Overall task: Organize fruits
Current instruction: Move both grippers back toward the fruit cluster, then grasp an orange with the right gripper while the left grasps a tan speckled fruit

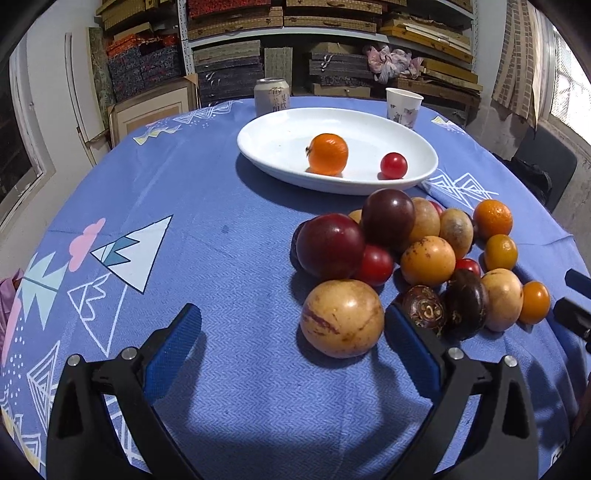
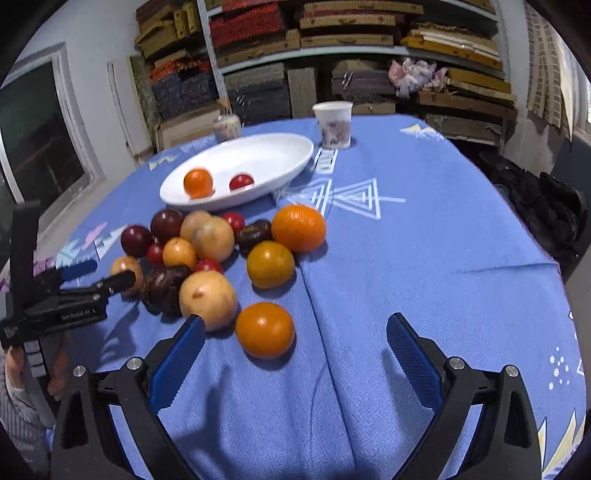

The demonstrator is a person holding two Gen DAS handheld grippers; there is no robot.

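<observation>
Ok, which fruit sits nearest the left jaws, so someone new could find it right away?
Start at the white oval plate on the blue tablecloth, then come down to the fruit pile in front of it. At the pile's near edge, beside the left gripper, sits a large round tan fruit. It is the biggest pale one, with reddish streaks on its skin.

A drink can [image 1: 272, 95] stands upright at the far edge of the table [image 1: 229, 266], which wears a blue cloth printed with white and pastel triangles. A printed paper cup [image 1: 403, 107] stands upright well to the can's right. Behind the table, metal shelves [image 1: 325, 33] carry stacked flat boxes, and a crumpled pink cloth [image 1: 393, 62] lies among them.
</observation>
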